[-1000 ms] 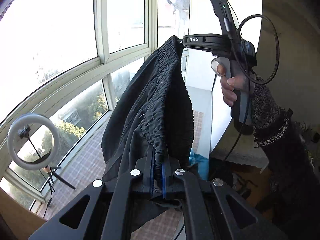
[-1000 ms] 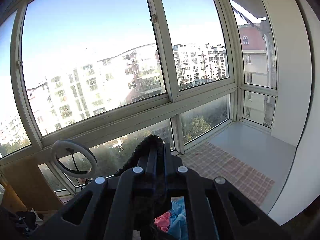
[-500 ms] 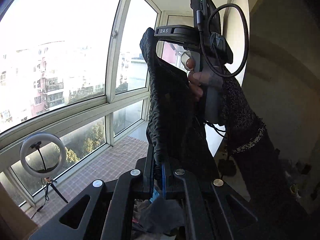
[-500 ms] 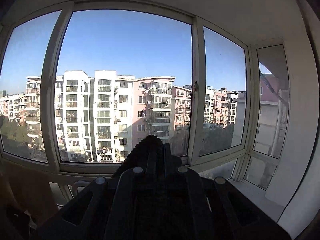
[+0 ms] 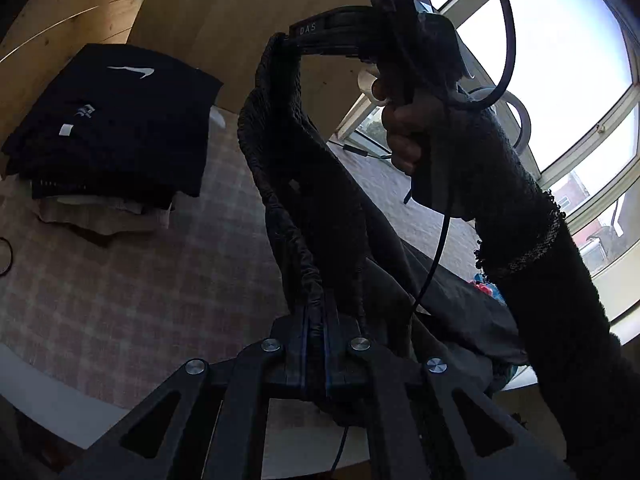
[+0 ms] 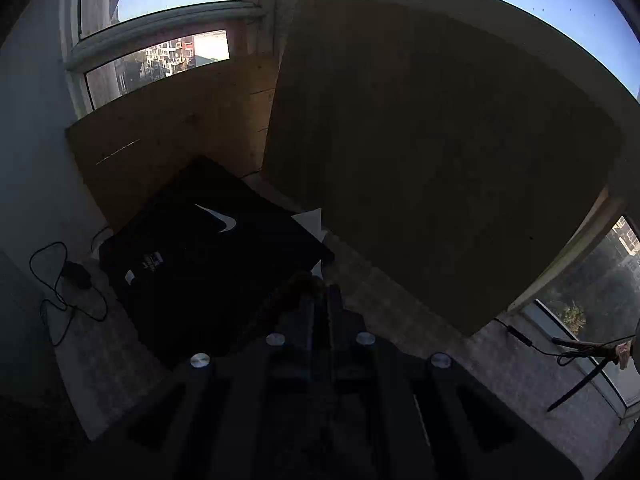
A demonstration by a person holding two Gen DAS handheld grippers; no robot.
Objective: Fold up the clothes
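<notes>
A pile of folded clothes (image 5: 116,120) lies at the table's (image 5: 132,288) far left corner, against the boards (image 6: 420,152) behind; a cable (image 6: 60,288) lies left of the pile, near the table's edge

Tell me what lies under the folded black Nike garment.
Under the black Nike garment a pale folded piece sticks out, on the checked cloth. Anything deeper in the stack is covered.
</notes>
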